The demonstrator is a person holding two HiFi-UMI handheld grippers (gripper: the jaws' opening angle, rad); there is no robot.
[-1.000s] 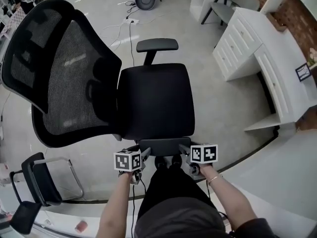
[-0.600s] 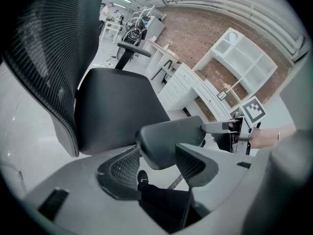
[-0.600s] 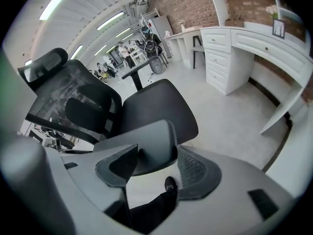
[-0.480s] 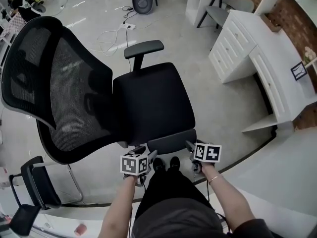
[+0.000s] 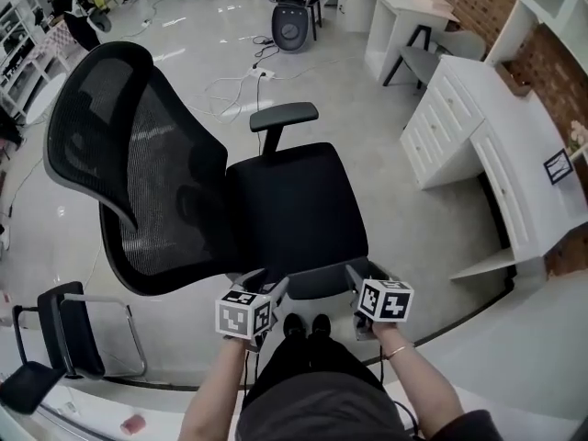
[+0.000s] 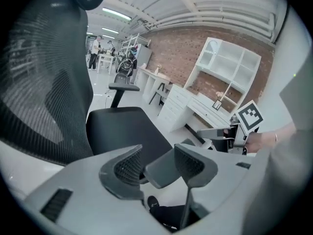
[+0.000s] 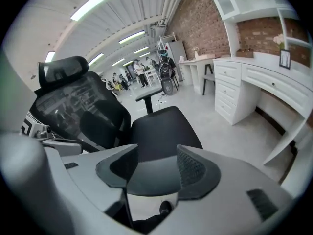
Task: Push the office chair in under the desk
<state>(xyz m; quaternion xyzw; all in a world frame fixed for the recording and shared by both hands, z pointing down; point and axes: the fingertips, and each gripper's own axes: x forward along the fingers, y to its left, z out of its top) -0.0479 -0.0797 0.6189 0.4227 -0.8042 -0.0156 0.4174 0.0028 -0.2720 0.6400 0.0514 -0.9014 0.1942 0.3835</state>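
1. Two grippers are working one spot: we are standing beside the office chair (image 5: 294,200), which is sitting on open floor well apart from the white counter (image 5: 542,191), its seat front turned toward it.
2. We are taking hold of the near armrest (image 5: 317,281): the right gripper's (image 5: 361,281) jaws are clamping its pad, while the left gripper's (image 5: 265,285) jaws are closing round its end, not yet clearly pinching.
3. We are judging this as the take-hold step, with the push itself not yet done.
4. Next we are needing a firm left grip, then a steady roll rightward, aiming the seat at the dark knee gap (image 5: 501,205) under the counter and steering clear of the drawers (image 5: 441,122).
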